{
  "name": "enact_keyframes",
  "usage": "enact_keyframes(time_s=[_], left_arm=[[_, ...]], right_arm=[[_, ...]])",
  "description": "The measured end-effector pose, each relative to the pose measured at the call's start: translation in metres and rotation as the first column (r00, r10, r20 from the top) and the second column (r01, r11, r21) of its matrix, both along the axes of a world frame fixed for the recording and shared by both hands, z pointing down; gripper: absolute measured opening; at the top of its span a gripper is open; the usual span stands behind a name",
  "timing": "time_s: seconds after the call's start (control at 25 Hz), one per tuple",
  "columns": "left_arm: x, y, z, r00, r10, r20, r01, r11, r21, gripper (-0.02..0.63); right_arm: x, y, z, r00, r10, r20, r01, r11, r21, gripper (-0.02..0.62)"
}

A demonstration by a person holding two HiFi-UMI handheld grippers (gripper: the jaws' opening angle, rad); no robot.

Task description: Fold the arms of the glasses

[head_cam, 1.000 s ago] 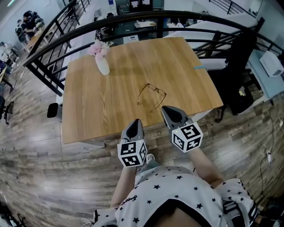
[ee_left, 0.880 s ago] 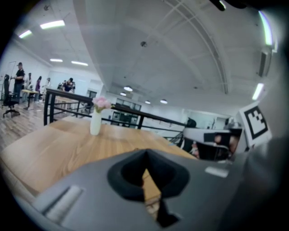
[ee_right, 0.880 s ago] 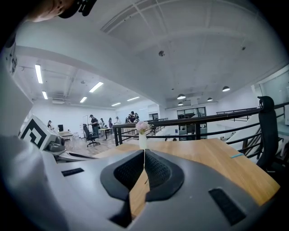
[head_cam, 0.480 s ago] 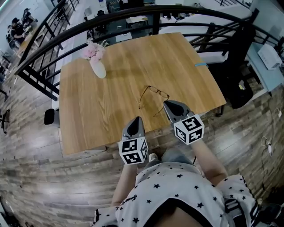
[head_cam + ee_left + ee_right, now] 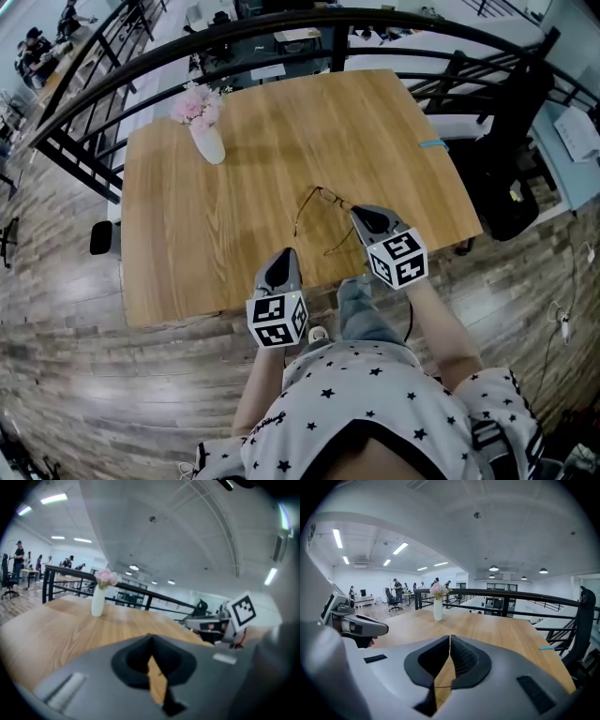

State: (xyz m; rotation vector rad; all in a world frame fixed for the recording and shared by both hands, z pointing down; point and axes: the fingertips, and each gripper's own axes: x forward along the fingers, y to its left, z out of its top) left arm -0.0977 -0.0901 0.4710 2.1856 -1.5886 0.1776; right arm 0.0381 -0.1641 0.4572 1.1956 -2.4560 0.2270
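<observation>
**Approach to the open glasses.** The glasses [image 5: 328, 194] lie on the tabletop [image 5: 187, 234] with both arms spread towards the person, so each arm end faces a tool. The right tool [image 5: 359, 214], its jaws pressed together on nothing, sits just beside the glasses' right side, probably to steady the frame or nudge that arm inward. The left tool [image 5: 285, 255], likewise closed and empty, is near the left arm's tip, on the person's side. A vase [image 5: 211, 142] stands well beyond the glasses. Neither arm is folded yet.

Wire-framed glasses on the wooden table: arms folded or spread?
Spread: both arms of the thin wire-framed glasses angle out from the lens front.
</observation>
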Motion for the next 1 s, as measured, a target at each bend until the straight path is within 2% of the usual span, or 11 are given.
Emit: enact_keyframes(time_s=[0.24, 0.4, 0.6, 0.84, 1.0], left_arm=[[0.008, -0.018, 0.015, 1.0, -0.021, -0.001, 0.021, 1.0, -0.018, 0.008], [0.013, -0.032, 0.017, 0.999, -0.033, 0.003, 0.033, 0.999, -0.018, 0.008], [0.015, -0.045, 0.021, 0.998, -0.058, 0.007, 0.058, 0.998, -0.029, 0.008], [0.013, -0.057, 0.029, 0.997, -0.08, 0.016, 0.081, 0.996, -0.047, 0.008], [0.012, -0.064, 0.032, 0.996, -0.086, 0.023, 0.087, 0.995, -0.055, 0.008]], right_arm=[[0.004, -0.032, 0.036, 0.994, -0.081, -0.076, 0.075, 0.994, -0.078, 0.02], [0.004, -0.05, 0.058, 0.98, -0.156, -0.127, 0.137, 0.98, -0.144, 0.02], [0.003, -0.068, 0.081, 0.965, -0.206, -0.163, 0.169, 0.962, -0.216, 0.021], [-0.004, -0.078, 0.11, 0.939, -0.291, -0.182, 0.215, 0.912, -0.349, 0.097], [-0.007, -0.083, 0.125, 0.914, -0.338, -0.225, 0.229, 0.886, -0.403, 0.098]])
